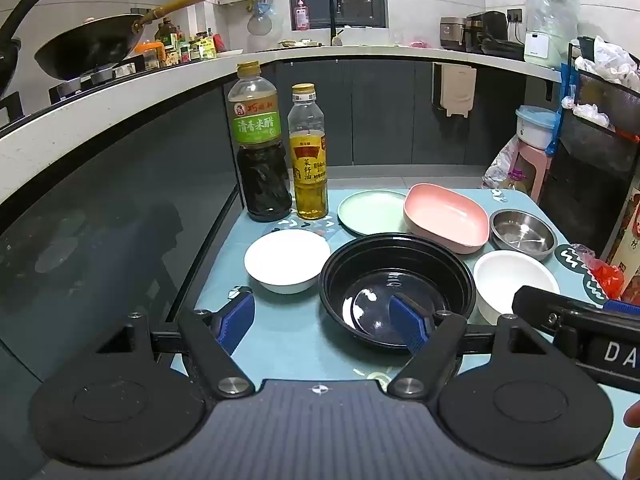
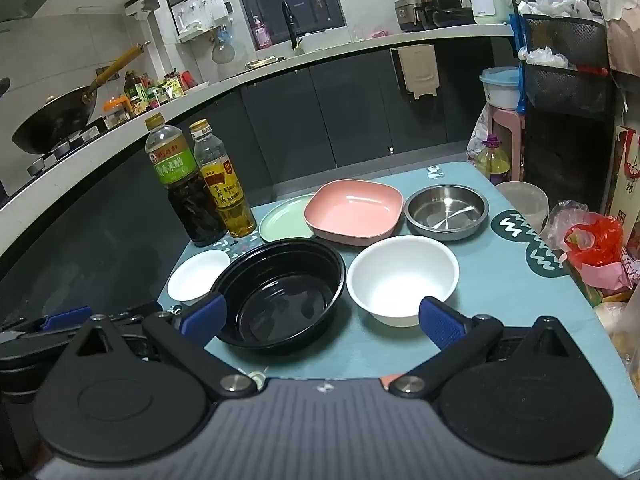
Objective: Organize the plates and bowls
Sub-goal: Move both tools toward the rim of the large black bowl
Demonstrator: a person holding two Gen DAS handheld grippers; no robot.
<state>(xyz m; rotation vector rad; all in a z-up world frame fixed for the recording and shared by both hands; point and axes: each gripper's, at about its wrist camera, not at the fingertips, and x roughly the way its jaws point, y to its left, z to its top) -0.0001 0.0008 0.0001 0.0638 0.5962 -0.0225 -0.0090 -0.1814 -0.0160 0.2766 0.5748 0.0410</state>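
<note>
On the teal table a black bowl sits in the front middle, with one white bowl on its left and another white bowl on its right. Behind them lie a green plate, a pink square dish resting partly on that plate, and a steel dish. My left gripper is open and empty, its right finger over the black bowl's near side. My right gripper is open and empty, in front of the black bowl and the larger white bowl.
A dark vinegar bottle and an oil bottle stand at the table's back left. A red plastic bag and a clear cup lie at the right edge. A glass oven front and the counter close off the left side.
</note>
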